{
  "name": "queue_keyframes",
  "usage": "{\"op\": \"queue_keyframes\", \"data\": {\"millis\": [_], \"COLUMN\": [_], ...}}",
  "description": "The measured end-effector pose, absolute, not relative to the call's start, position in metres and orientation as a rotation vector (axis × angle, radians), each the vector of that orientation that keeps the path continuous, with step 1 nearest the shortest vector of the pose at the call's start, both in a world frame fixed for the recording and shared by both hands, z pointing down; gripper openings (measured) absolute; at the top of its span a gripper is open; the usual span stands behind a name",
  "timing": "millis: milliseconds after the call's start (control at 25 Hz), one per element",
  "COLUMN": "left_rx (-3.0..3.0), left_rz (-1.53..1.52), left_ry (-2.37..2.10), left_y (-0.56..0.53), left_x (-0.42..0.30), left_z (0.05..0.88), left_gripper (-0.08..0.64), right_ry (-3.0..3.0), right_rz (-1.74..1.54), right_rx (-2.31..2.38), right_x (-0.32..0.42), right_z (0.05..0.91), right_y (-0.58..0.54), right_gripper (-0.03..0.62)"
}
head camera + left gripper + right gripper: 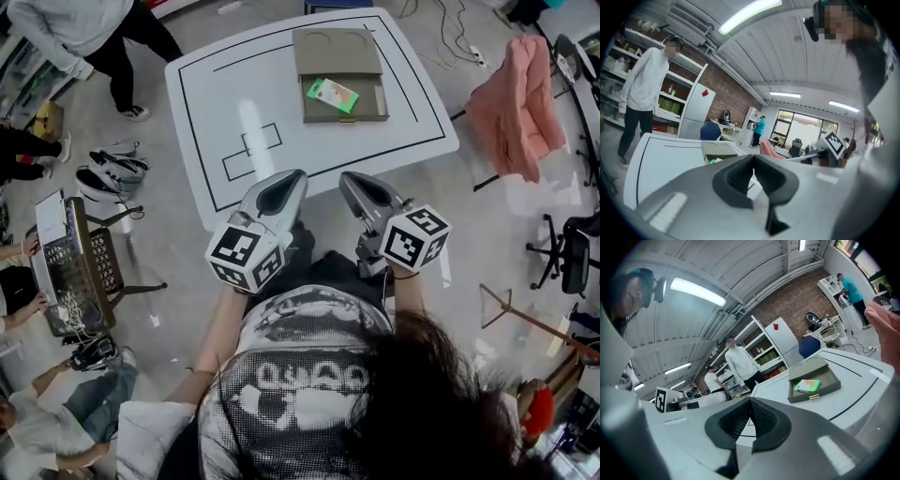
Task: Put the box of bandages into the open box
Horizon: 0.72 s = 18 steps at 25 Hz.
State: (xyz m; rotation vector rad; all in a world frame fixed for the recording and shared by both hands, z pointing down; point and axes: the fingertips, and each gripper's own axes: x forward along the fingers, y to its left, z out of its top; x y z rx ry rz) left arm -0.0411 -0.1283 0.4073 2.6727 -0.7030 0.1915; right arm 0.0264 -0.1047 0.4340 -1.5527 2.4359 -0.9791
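The green and white box of bandages (332, 95) lies inside the open khaki box (340, 75) at the far side of the white table (234, 103). The right gripper view shows the bandage box (807, 386) resting in that tray-like box (824, 380). Both grippers are held back from the table, close to my chest. My left gripper (281, 192) is shut with nothing between its pads (753, 174). My right gripper (361, 193) is also shut and empty (749, 419).
Black lines mark the table top. A pink cloth (514, 101) hangs over a chair at the right. A dark wire chair (80, 272) and shoes (111, 169) sit on the floor at the left, with people standing and sitting nearby (84, 37).
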Motion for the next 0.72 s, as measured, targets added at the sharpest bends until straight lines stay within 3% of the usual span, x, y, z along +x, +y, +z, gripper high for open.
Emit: {"op": "queue_keyframes", "data": {"millis": [720], "left_rx": [2.618], "left_rz": [0.184], "left_ry": [-0.907], "left_y": [-0.002], "left_x": [-0.025], "left_z": [0.408], "left_gripper": [0.000], "right_ry": [2.636], "right_rz": [-0.951], "right_rx": [-1.403], "right_x": [0.037], "right_z": [0.442], "right_y": [0.026], "right_gripper": [-0.008]}}
